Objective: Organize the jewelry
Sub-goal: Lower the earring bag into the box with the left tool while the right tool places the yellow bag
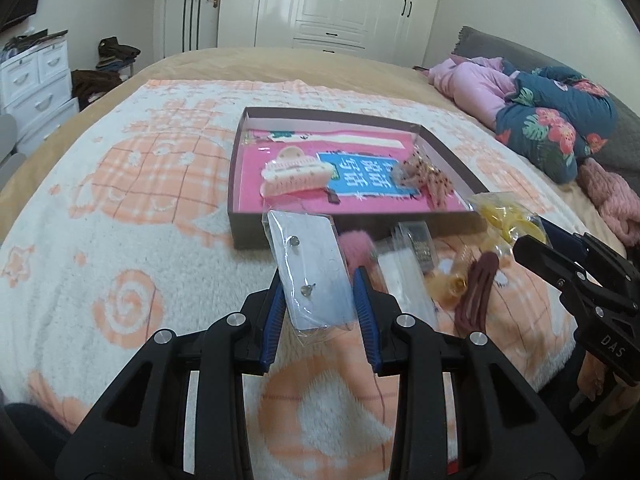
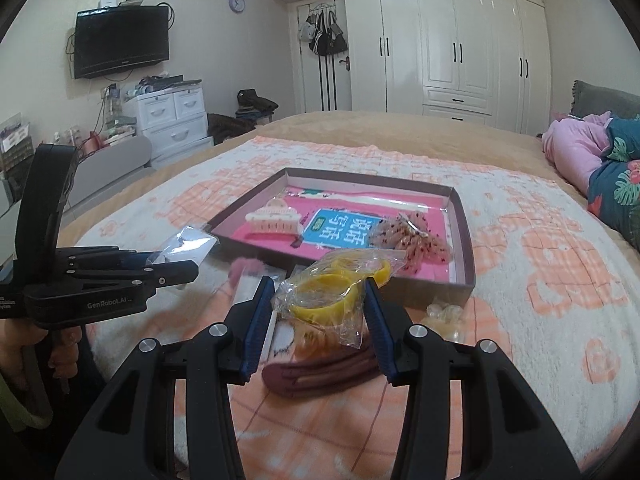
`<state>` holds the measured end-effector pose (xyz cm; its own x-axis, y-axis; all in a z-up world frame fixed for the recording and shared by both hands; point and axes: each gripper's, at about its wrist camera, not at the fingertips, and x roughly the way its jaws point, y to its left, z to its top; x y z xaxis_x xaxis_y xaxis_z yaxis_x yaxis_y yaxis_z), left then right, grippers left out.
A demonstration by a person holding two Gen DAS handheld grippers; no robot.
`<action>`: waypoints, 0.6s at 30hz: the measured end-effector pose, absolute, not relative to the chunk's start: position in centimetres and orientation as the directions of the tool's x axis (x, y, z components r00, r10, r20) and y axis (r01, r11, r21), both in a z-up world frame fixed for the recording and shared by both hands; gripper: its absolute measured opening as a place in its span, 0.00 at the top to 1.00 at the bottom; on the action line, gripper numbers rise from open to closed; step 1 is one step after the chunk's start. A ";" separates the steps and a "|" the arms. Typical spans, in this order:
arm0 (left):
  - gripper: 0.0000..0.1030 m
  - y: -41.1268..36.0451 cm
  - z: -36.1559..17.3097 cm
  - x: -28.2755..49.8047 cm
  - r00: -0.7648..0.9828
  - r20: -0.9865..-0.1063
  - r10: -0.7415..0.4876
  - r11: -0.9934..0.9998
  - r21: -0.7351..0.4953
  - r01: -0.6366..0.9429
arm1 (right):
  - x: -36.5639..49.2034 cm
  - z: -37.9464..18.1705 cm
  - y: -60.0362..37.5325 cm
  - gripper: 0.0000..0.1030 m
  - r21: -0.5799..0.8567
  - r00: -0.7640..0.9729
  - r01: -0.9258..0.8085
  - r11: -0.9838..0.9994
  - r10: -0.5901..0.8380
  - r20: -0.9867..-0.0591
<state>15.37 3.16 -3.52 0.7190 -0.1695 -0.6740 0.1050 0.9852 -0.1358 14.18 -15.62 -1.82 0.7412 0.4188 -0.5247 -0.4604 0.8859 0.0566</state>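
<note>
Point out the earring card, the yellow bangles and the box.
earring card (image 1: 310, 276), left wrist view, middle of the white card.
yellow bangles (image 2: 326, 296), right wrist view, front bangle inside the bag.
box (image 1: 250, 232), left wrist view, near outer wall.

yellow bangles, maroon hair clip, pink-lined brown box, blue-padded fingers
</note>
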 end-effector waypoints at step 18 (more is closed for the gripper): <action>0.75 0.7 -2.2 22.1 0.726 -0.658 -0.198 0.980 -0.141 0.139 | 20.3 -1.8 -18.5 0.58 0.092 0.762 -0.381 0.920 0.369 -0.532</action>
